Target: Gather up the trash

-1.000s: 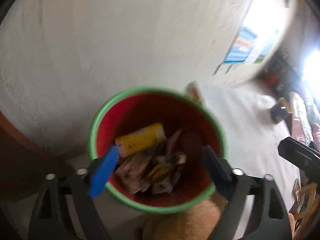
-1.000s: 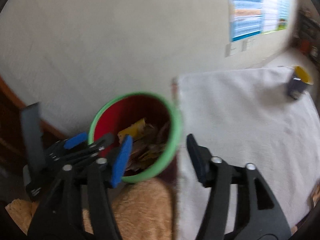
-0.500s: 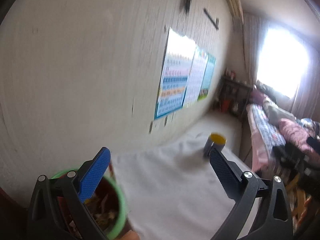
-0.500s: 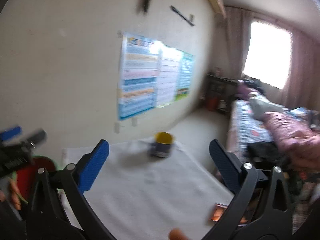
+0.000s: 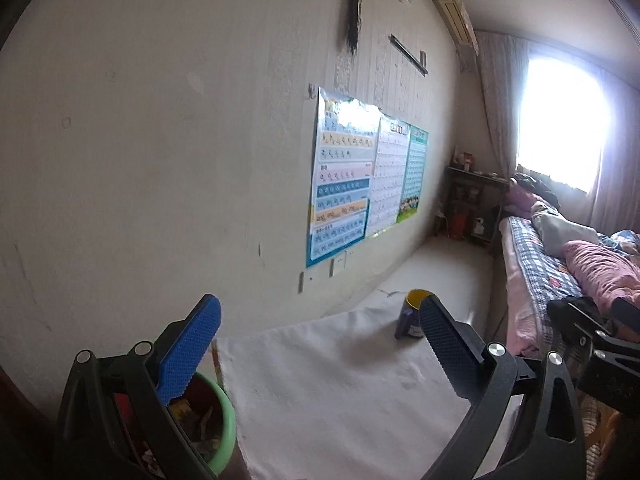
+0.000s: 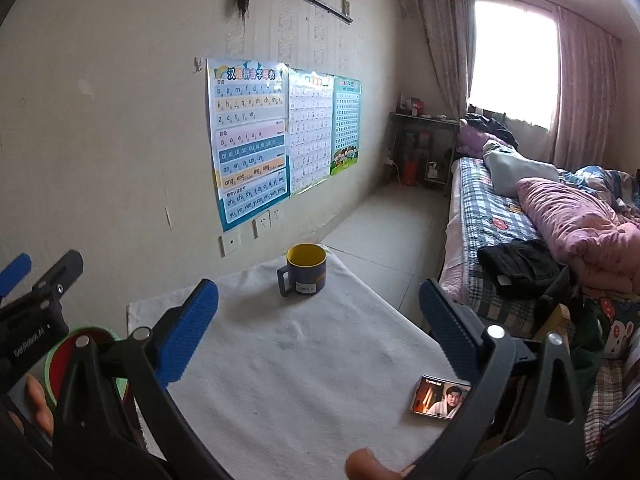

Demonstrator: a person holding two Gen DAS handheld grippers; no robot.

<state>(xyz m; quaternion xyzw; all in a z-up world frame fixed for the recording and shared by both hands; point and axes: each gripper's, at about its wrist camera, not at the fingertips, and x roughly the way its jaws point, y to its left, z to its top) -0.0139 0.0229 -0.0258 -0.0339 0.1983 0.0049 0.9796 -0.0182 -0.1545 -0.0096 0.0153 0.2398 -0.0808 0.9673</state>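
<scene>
Between pickups, by the look of it. Both tools up over the white-covered table [image 6: 304,364] and aimed out across it, nothing held in either.

Right gripper [image 6: 318,326]: jaws spread wide, blue pads well apart, only bare cloth between them. Left gripper [image 5: 320,344]: jaws likewise wide, empty, the mug [image 6: 304,270] far off and partly hidden behind its right pad in the left view.

Bin [image 5: 208,420], green rim and red inside, down at the left edge of the table, just beside the cloth's edge. Wrappers and scraps [image 5: 192,412] already lying in it, seen under the left pad of the left gripper. So some collecting looks done.

On the cloth: the mug near the far end, standing upright, and a phone [image 6: 438,394] with a lit screen at the near right edge, partly behind the right gripper's frame. No loose trash visible on the table top in either view; no telling what lies below or nearer than the frame.

Next move, as a judgement: scan for any leftover piece, then lower whichever gripper is nearer, close on it, carry to the bin. Mug and phone probably not trash, so best left alone. If nothing more turns up, task likely close to finished.
</scene>
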